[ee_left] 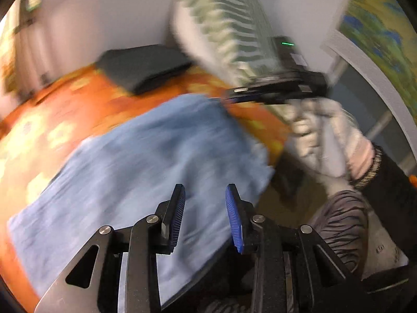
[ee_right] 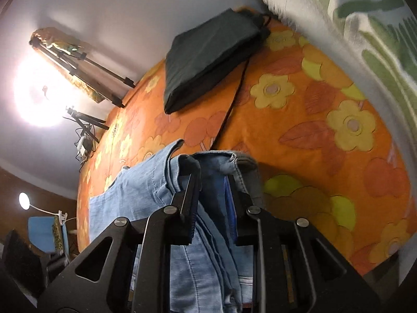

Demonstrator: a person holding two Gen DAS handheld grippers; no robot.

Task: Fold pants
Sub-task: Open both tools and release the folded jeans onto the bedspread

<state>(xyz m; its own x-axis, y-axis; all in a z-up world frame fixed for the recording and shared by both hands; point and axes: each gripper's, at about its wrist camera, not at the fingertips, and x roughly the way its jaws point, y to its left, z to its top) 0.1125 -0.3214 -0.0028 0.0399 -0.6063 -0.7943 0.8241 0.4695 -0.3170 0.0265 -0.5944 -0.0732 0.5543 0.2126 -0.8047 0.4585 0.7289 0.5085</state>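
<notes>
Light blue denim pants (ee_left: 146, 156) lie spread on an orange flowered bedspread (ee_left: 78, 96); the left wrist view is motion-blurred. My left gripper (ee_left: 206, 208) is open and empty, above the near part of the pants. My right gripper (ee_right: 212, 180) is shut on a bunched hem of the pants (ee_right: 156, 187), fabric pinched between its fingers. The right gripper (ee_left: 224, 96) also shows in the left wrist view at the far edge of the pants, held by a gloved hand (ee_left: 328, 140).
A dark grey cushion (ee_right: 208, 60) lies on the bedspread (ee_right: 312, 130) near the wall. A white and green patterned blanket (ee_right: 365, 26) lies along the right side. Tripods (ee_right: 86, 65) and a bright lamp (ee_right: 39, 91) stand beyond the bed's left.
</notes>
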